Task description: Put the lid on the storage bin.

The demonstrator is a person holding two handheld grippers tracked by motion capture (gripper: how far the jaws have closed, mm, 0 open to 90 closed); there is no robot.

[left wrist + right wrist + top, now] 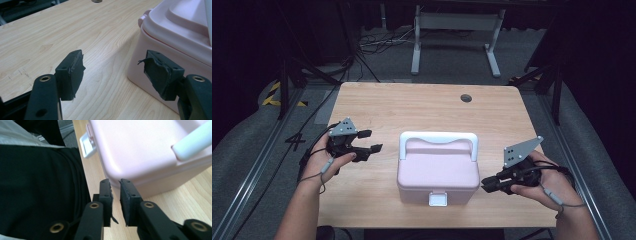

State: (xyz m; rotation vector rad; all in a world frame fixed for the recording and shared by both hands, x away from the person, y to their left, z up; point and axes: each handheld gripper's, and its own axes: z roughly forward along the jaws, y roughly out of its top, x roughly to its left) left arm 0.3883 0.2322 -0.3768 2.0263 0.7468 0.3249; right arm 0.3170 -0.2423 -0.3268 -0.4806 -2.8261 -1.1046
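A pink storage box [438, 172] with a white handle [438, 138] and a white front latch [438, 199] is placed between the two tongs on the wooden table [422, 107]. The lid is seen closed and the latch down, so the step in hand is judged to be the approach before opening or lifting.

The left gripper [368, 141] is held level, just beside the box's left wall, jaws set wide apart with nothing between them. In the left gripper view the box [175, 45] is found ahead of the right-hand jaw, apart from it.

The right gripper [488, 185] is held low and level at the box's right front corner, pointed inward. Its jaws are parted only by a narrow gap [115, 195] and nothing is gripped; the box [140, 150] lies just ahead of the tips.

For the next move, the right jaws are probably to be brought round to the latch [86, 143], while the box is steadied from the left.
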